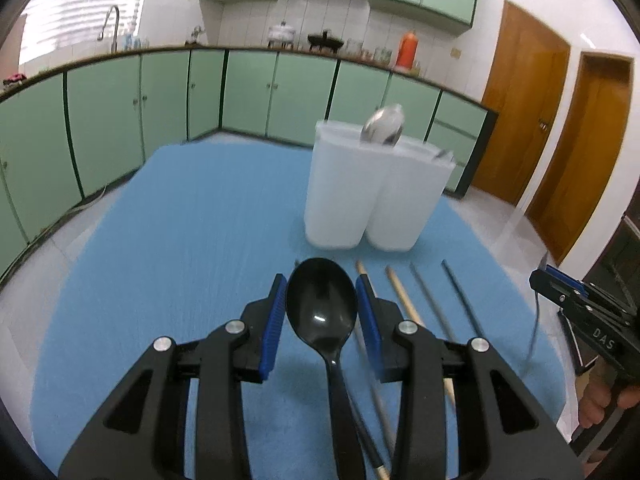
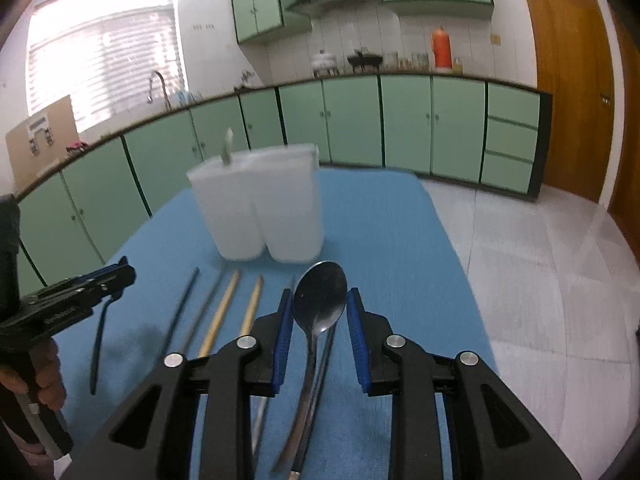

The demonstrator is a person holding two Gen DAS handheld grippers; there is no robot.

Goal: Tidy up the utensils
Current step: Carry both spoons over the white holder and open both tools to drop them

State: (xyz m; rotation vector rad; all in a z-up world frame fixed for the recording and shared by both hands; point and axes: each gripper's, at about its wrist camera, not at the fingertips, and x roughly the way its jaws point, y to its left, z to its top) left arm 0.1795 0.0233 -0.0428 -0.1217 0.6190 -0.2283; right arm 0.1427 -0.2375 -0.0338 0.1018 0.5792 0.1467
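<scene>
A black spoon (image 1: 322, 308) lies on the blue table cover, its bowl between the open fingers of my left gripper (image 1: 321, 292). A metal spoon (image 2: 320, 300) lies with its bowl between the open fingers of my right gripper (image 2: 320, 306). Neither spoon is gripped. Several chopsticks, two wooden (image 2: 224, 312) and darker ones (image 2: 184, 308), lie side by side between the spoons. A white two-compartment holder (image 1: 360, 196) stands behind them with a metal spoon (image 1: 382, 126) upright in it; it also shows in the right wrist view (image 2: 264, 208).
The blue cover (image 1: 180, 240) lies over a table that ends near the holder. Green kitchen cabinets (image 1: 160, 92) run along the back. Wooden doors (image 1: 560, 120) are at the right. Pale tiled floor (image 2: 540, 260) lies beyond the table's right edge.
</scene>
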